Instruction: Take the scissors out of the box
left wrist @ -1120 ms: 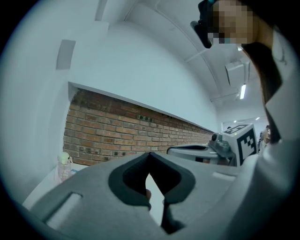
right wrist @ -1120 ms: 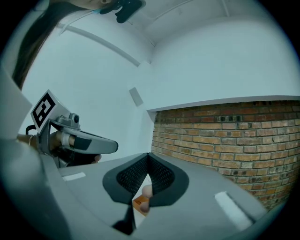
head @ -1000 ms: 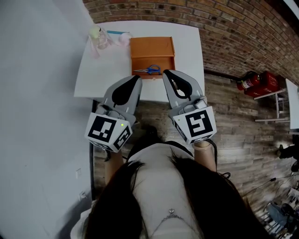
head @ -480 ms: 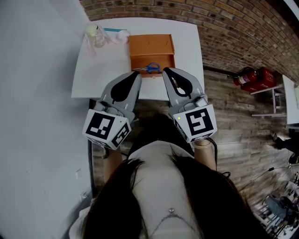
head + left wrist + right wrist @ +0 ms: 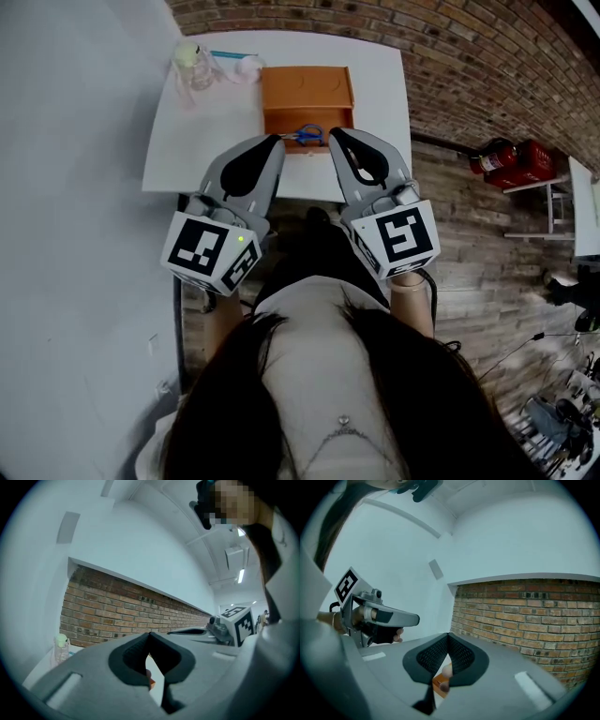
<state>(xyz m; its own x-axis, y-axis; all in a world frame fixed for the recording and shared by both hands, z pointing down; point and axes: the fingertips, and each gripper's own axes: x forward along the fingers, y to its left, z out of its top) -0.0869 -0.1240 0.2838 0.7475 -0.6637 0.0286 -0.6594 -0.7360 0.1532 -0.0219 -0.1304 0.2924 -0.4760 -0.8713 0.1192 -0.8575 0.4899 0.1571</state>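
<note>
An orange open box (image 5: 307, 94) stands on the white table (image 5: 206, 131). Inside it, near its front wall, lie the blue-handled scissors (image 5: 302, 136). My left gripper (image 5: 277, 140) and right gripper (image 5: 335, 133) hover side by side just short of the box's front, one on each side of the scissors. Both are shut and hold nothing. In the left gripper view the left gripper (image 5: 149, 634) shows its tips meeting, with a sliver of the orange box (image 5: 151, 682) below. In the right gripper view the right gripper (image 5: 449, 634) is likewise shut, above the box (image 5: 439, 682).
A small clear bottle (image 5: 190, 66) with a pale cap, a blue pen (image 5: 225, 56) and a pinkish item (image 5: 246, 67) sit at the table's back left. A brick wall runs behind and to the right. Red fire extinguishers (image 5: 511, 161) lie on the wooden floor at right.
Both gripper tips have crept slightly closer to the box's front edge. Their jaws have stayed shut.
</note>
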